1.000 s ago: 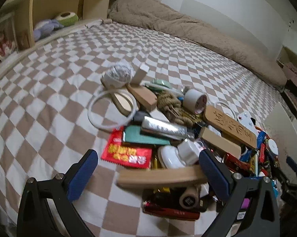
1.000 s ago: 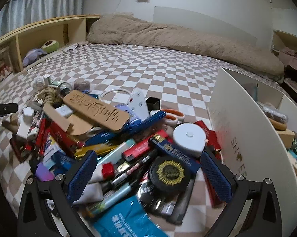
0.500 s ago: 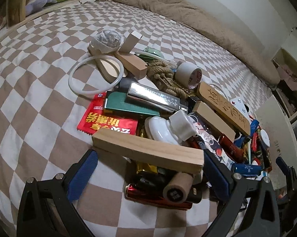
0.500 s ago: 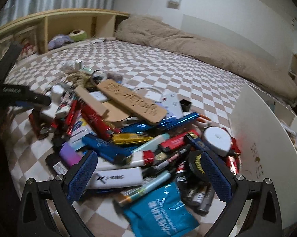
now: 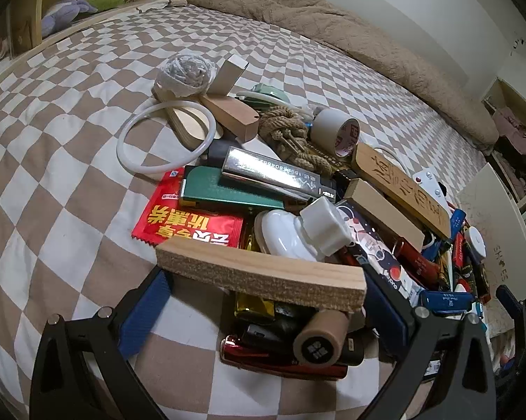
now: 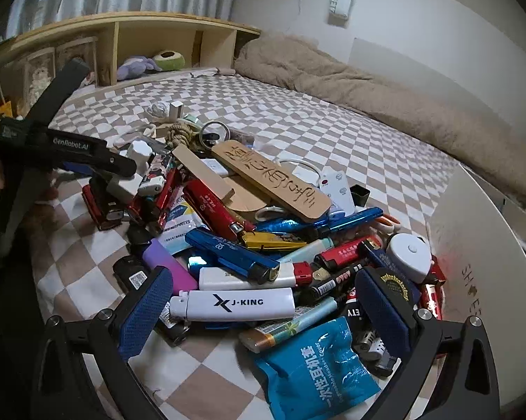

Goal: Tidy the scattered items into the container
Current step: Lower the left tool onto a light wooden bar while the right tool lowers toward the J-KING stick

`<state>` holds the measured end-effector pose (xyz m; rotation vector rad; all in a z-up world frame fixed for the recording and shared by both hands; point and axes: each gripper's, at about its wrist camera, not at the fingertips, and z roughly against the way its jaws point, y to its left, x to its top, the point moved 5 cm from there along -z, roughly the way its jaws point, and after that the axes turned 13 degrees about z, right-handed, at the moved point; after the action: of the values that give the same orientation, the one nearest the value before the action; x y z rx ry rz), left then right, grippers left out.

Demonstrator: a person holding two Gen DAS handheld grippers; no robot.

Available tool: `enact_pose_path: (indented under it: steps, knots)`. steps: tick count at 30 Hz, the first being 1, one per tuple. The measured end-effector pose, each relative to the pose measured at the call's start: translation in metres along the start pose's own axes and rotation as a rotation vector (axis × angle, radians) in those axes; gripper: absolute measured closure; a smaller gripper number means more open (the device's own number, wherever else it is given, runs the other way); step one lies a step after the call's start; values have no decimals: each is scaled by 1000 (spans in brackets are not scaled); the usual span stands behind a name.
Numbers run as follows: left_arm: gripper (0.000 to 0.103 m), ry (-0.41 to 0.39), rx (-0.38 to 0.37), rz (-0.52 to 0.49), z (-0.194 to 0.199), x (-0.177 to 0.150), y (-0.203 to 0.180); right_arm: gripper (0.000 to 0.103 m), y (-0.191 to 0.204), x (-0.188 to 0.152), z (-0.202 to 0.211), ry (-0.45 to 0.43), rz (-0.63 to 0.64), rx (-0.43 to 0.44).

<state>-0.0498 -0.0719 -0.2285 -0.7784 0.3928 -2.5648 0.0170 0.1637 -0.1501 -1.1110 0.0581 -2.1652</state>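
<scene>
A heap of small items lies on the checked bed. In the left wrist view my left gripper (image 5: 263, 297) is open, its blue pads on either side of a long wooden block (image 5: 263, 273) at the heap's near edge; contact cannot be told. A white bottle (image 5: 298, 234) lies just behind it. In the right wrist view my right gripper (image 6: 263, 304) is open, its pads either side of a white J-KING lighter (image 6: 235, 302). The white container (image 6: 487, 262) stands at the right. My left gripper also shows in the right wrist view (image 6: 112, 168).
The heap holds a carved wooden plaque (image 5: 399, 189), a tape roll (image 5: 336, 131), a rope knot (image 5: 287, 133), a white ring (image 5: 165, 140), a red packet (image 5: 189, 224) and a blue packet (image 6: 315, 364). A wooden shelf (image 6: 123, 45) runs along the far left. A beige duvet (image 6: 368, 80) lies at the back.
My left gripper moved forward and down onto the heap's edge until the wooden block sat between its pads. My right gripper drew back and swung left over the lighters.
</scene>
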Motion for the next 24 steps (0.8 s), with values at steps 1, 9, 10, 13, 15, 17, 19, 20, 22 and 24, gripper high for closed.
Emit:
enact_pose_path:
  steps: [1,9,10,13,15,17,19,20,22,24]
  knots:
    - [0,0,0,0,-1,1,0,0,3,0,-3,16,16,-2]
    - [0,-22,-22,3,3,8,2,0,6,-4,-18,67,12,49]
    - [0,-28,-22,4,5,8,2,0,4,-5,-19,69,0,66]
    - [0,-49,-39,5,9,12,1,0,7,-7,-24,92,-4,110]
    - [0,-60,-52,0,12,14,-1,0,8,-6,-25,95,2,116]
    - [0,-76,-55,-9,21,9,0,0,9,-6,-24,93,8,113]
    - [0,-85,-60,-21,23,10,-1,0,10,-7,-23,97,15,99]
    - [0,-87,-63,-28,23,10,-3,0,10,-7,-22,99,17,92]
    - [0,-87,-63,-36,26,8,-2,0,9,-8,-20,104,18,74]
    - [0,-82,-50,-45,23,7,-3,16,8,-10,-19,111,6,70]
